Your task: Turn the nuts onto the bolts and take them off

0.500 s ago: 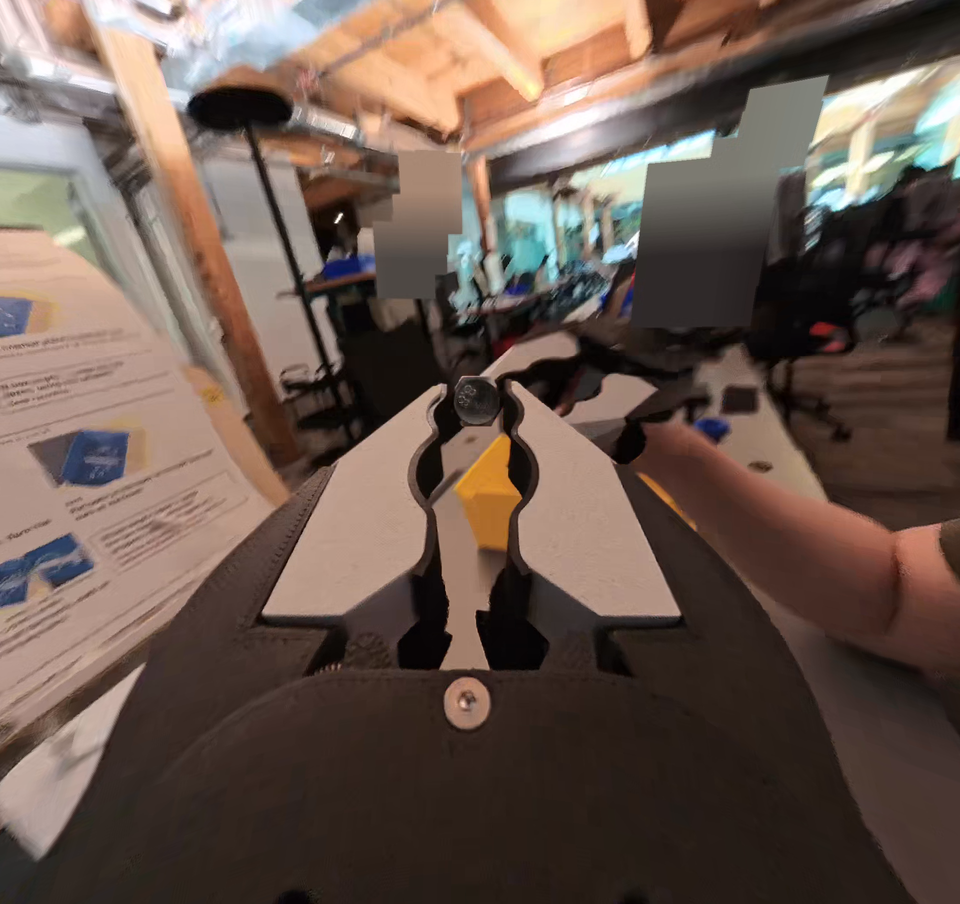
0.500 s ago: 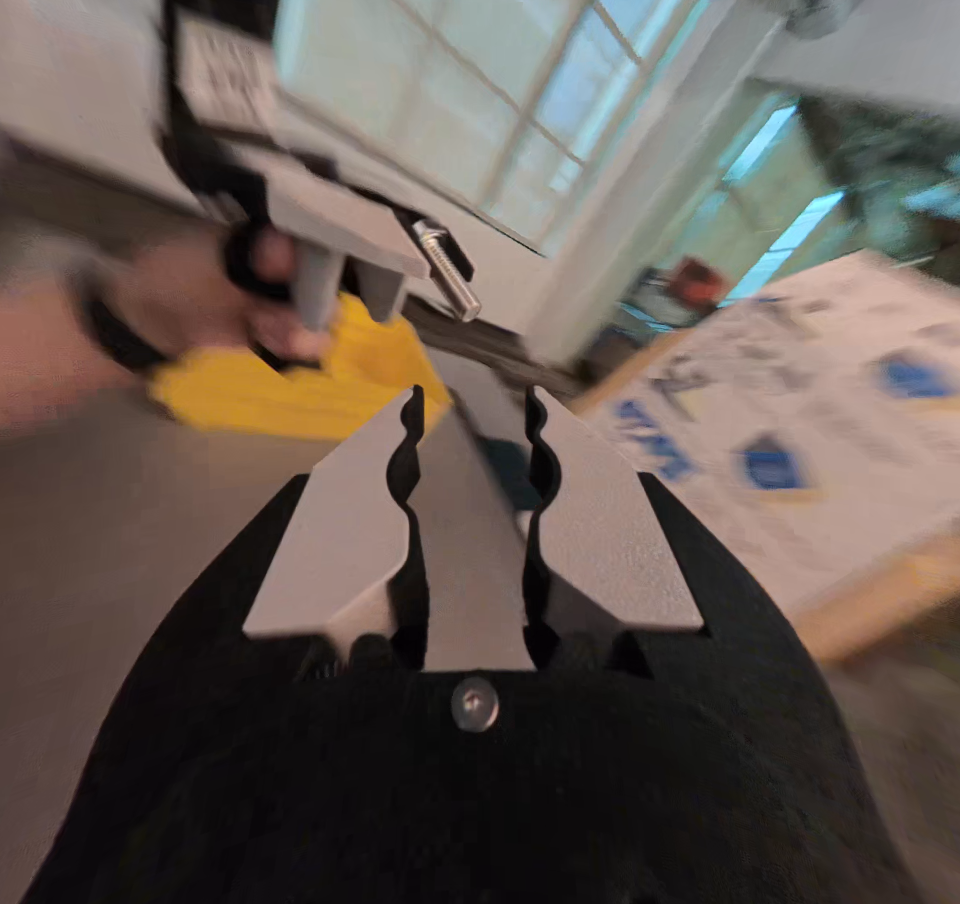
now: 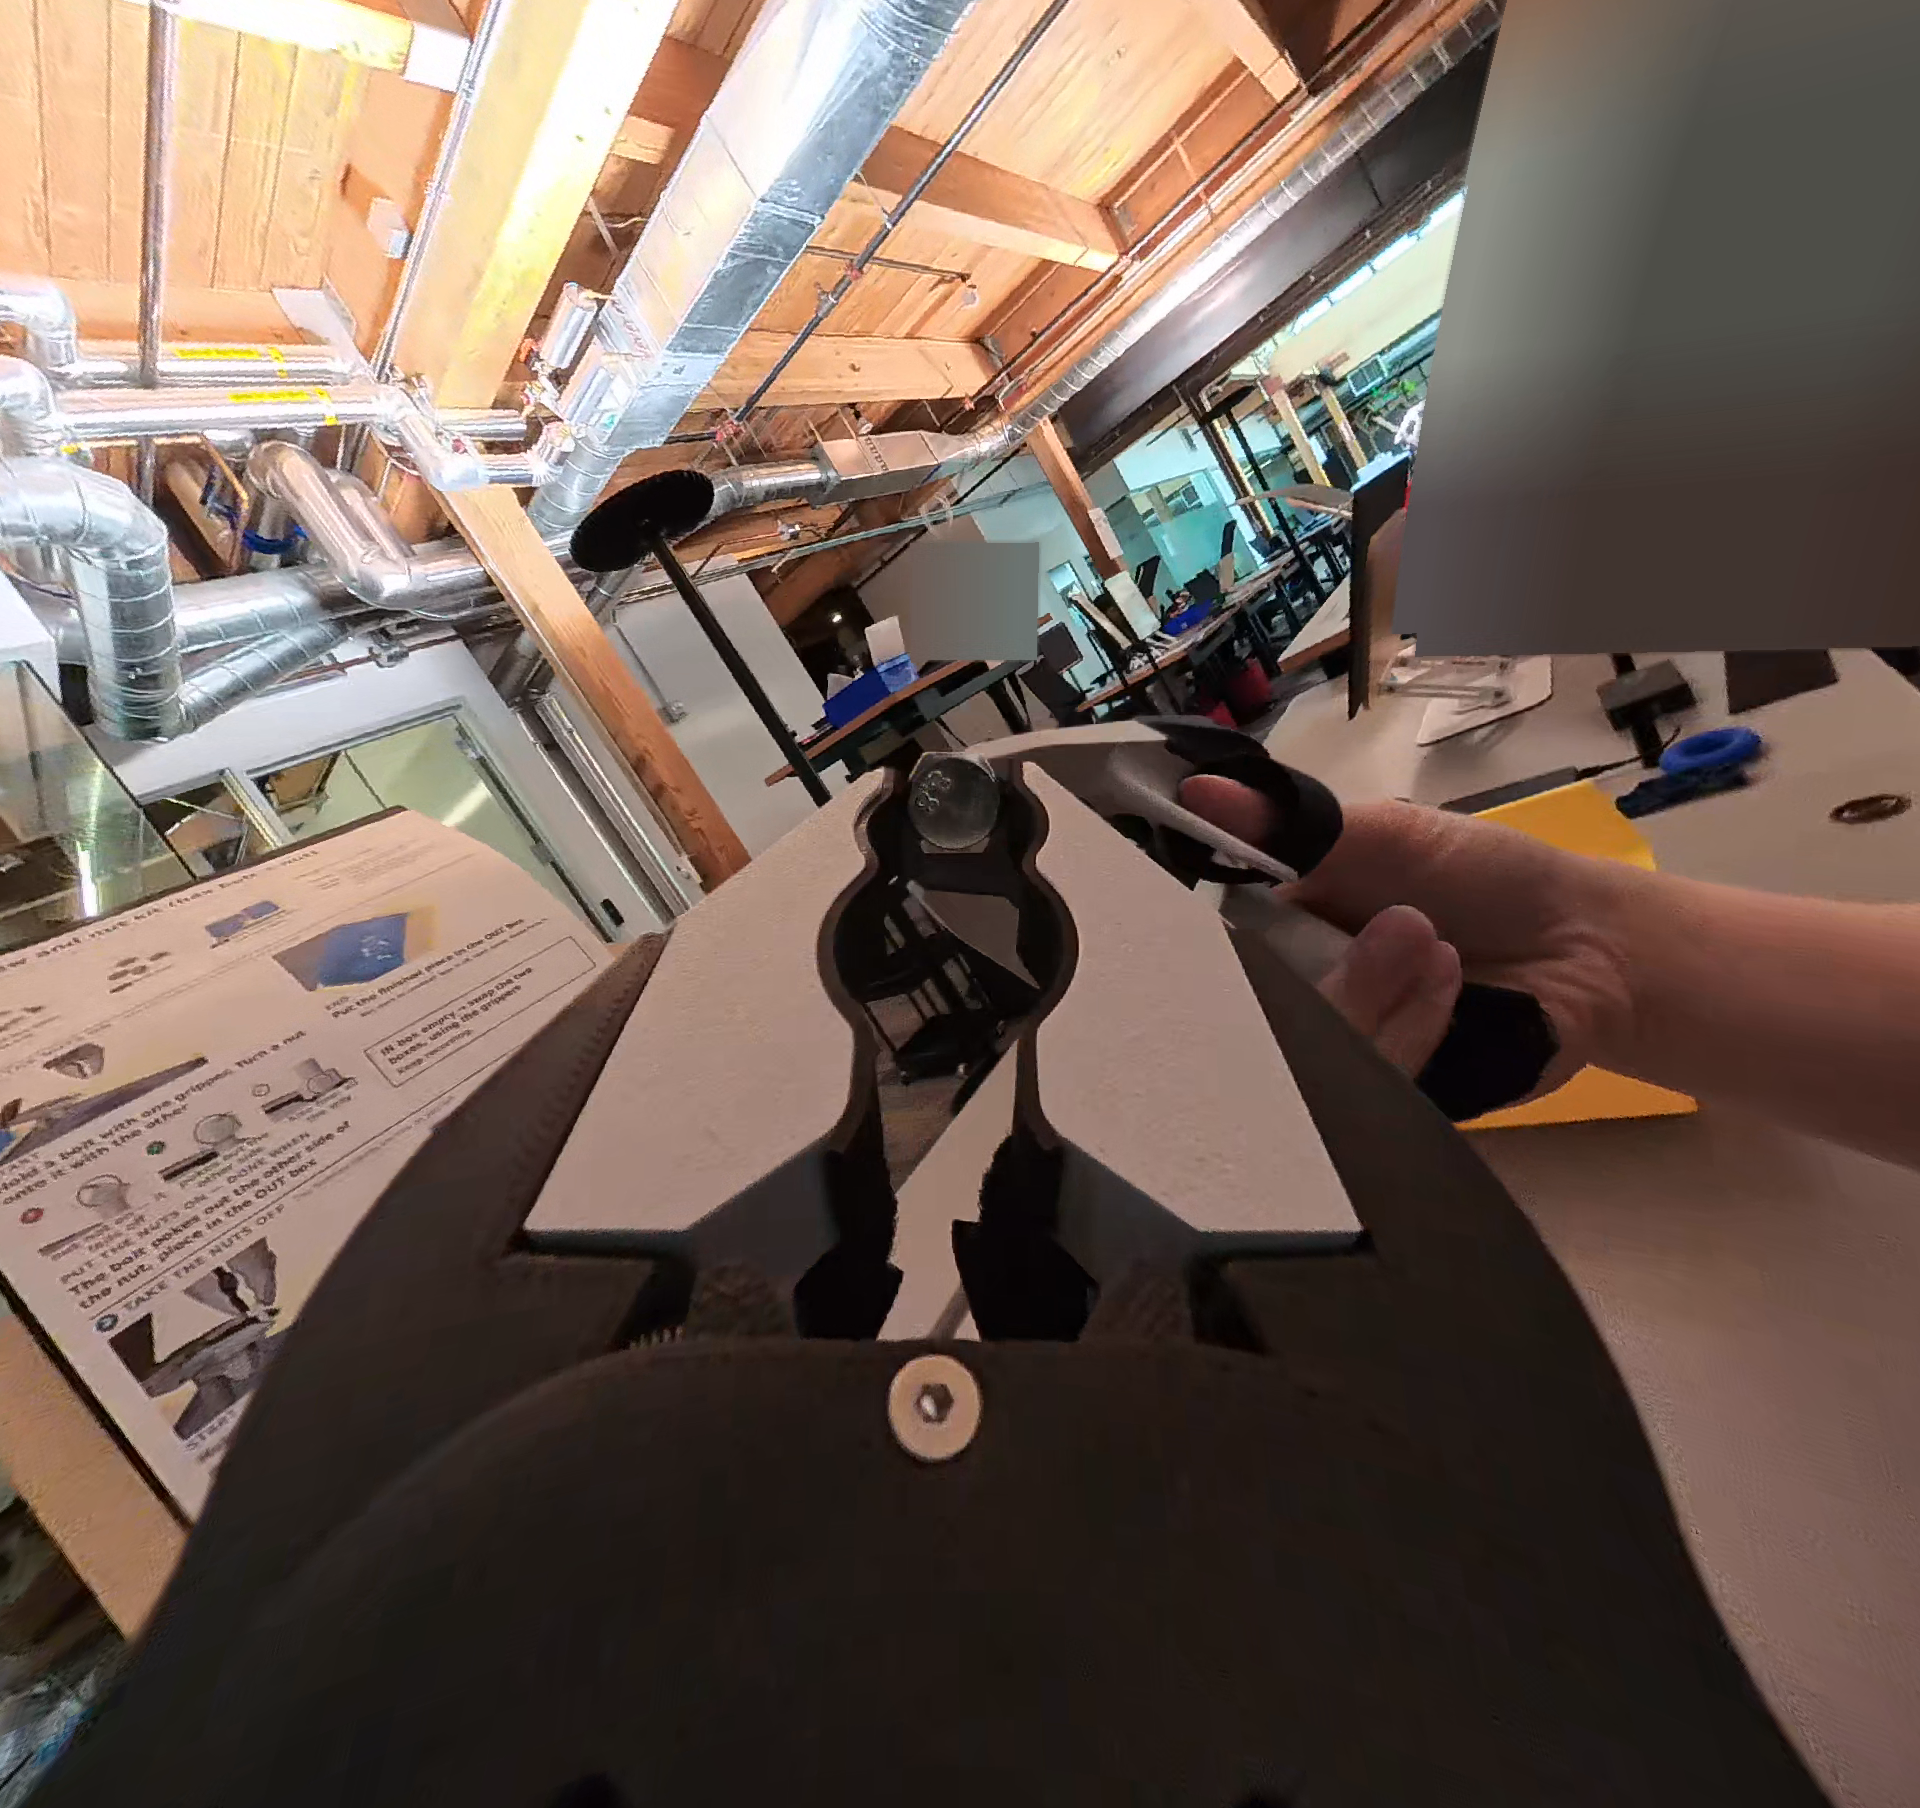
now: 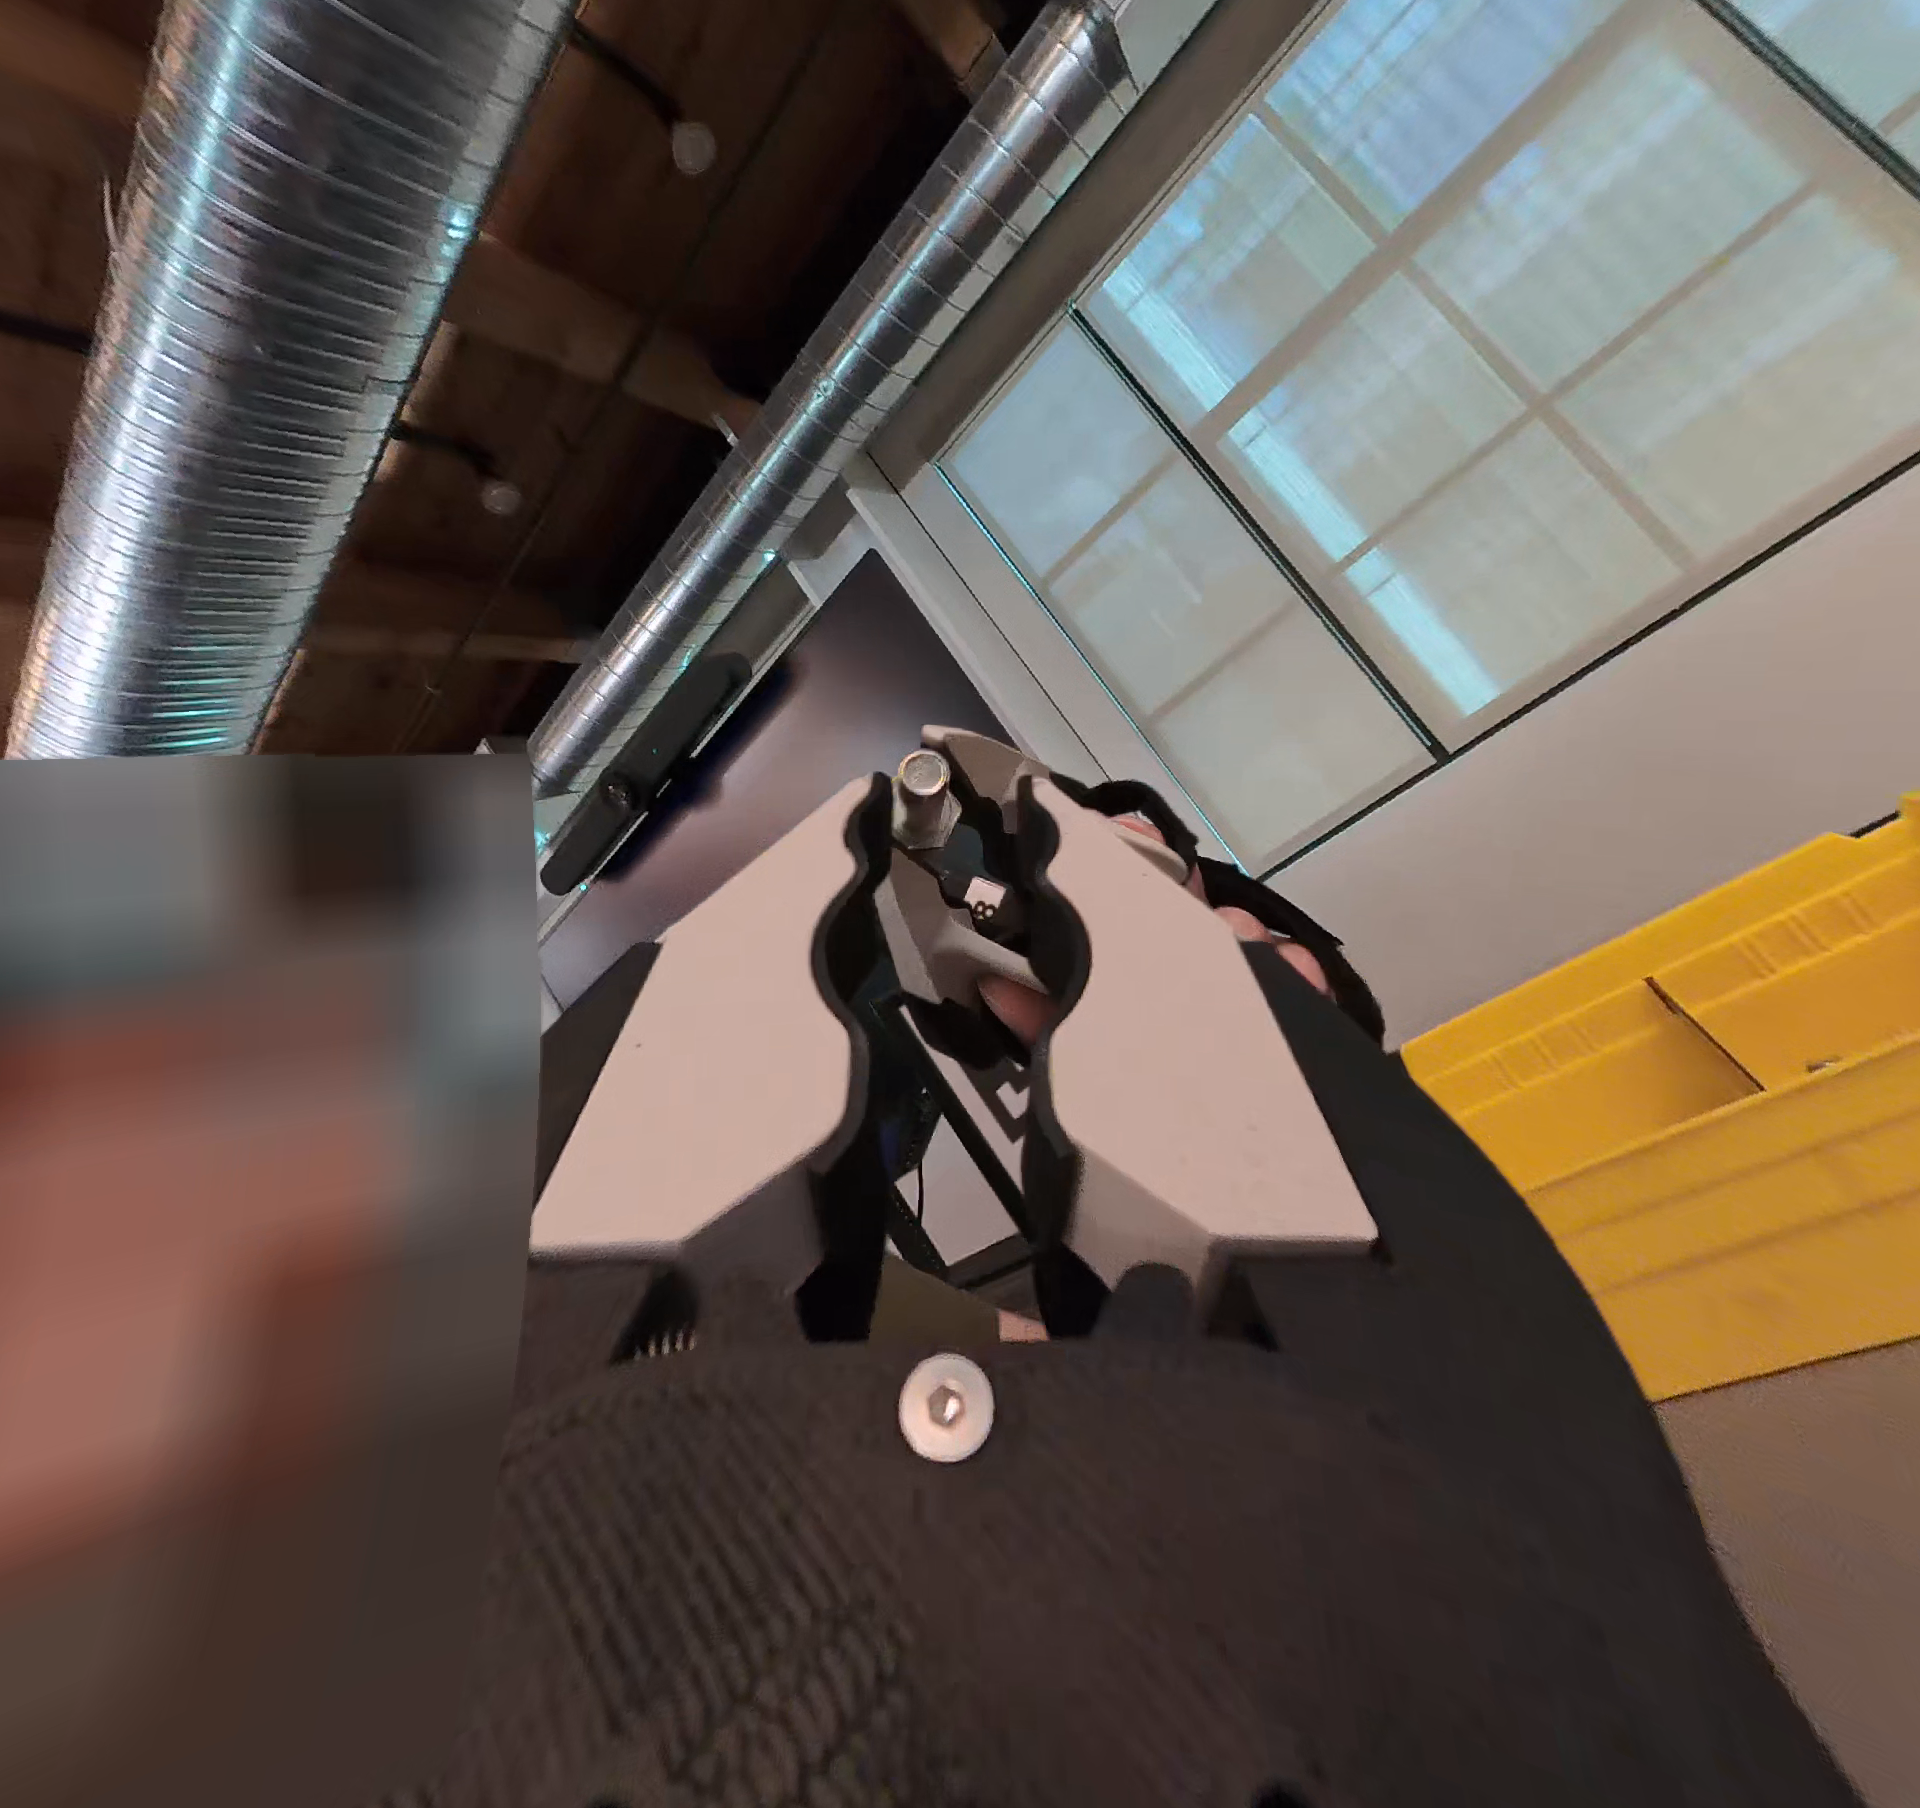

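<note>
My left gripper (image 3: 953,784) is shut on the hex head of a steel bolt (image 3: 951,808) and holds it up in the air, shaft pointing away. In the right wrist view the bolt's threaded end (image 4: 923,784) points at the camera, with what looks like a nut (image 4: 925,828) just behind the tip. My right gripper (image 4: 945,790) has its jaws partly closed around that end. The end lies against the left jaw, with a gap to the right jaw. One grey finger (image 4: 935,927) of the left gripper shows behind. The right gripper's fingers (image 3: 1101,771) and the hand on it show in the left wrist view.
A yellow bin (image 4: 1662,1083) stands on the grey table (image 3: 1714,1343), also in the left wrist view (image 3: 1558,823). A printed instruction sheet (image 3: 260,1031) leans at the left. A blue ring (image 3: 1709,750) lies far back on the table. Ducts and beams run overhead. My left and right fingertips are right by each other.
My right gripper has moved up to the bolt's threaded end and narrowed its jaws around it. Both grippers have tilted upward. The left gripper still holds the bolt head.
</note>
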Available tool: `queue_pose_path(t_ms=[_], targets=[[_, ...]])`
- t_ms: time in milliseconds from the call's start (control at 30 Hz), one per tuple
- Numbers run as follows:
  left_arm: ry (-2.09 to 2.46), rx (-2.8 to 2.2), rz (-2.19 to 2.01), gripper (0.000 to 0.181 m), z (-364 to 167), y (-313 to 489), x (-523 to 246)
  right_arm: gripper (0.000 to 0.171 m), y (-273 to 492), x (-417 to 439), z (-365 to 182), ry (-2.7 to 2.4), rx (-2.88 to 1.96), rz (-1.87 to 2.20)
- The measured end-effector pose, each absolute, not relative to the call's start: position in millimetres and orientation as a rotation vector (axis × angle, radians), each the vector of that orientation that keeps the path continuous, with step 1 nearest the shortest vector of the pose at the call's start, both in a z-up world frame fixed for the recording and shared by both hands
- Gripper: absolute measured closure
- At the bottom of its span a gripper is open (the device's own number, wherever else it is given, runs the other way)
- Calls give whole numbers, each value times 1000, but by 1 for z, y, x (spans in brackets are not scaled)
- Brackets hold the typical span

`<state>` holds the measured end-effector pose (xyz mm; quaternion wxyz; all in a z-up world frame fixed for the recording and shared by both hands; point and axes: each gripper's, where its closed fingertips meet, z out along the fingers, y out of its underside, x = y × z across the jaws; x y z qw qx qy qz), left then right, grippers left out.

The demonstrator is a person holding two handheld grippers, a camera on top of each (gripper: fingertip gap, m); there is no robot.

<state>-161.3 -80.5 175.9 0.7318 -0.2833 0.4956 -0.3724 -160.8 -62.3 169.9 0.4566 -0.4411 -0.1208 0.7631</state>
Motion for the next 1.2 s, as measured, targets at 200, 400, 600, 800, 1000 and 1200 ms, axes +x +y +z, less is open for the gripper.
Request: queue_pose_path(t_ms=[200, 400, 600, 800, 1000, 1200], targets=[[1101, -624, -784, 164, 171, -80, -155, 163, -65, -155, 174, -280, -1048, 1857], [1217, -909, -983, 139, 158, -77, -146, 163, -64, -146, 158, -538, -1267, 1416], [1331, -1188, -1118, 143, 128, -67, -144, 162, -64, -142, 126, -772, -1547, 844], [1454, -1271, -1131, 158, 97, -68, -128, 162, -65, -144, 112, -805, -1645, 781], [1581, -1324, -1133, 170, 71, -74, -121, 163, -62, -142, 95, -838, -1748, 738], [1609, -1333, -1184, 170, 65, -75, -121, 163, -59, -143, 91, -831, -1780, 733]])
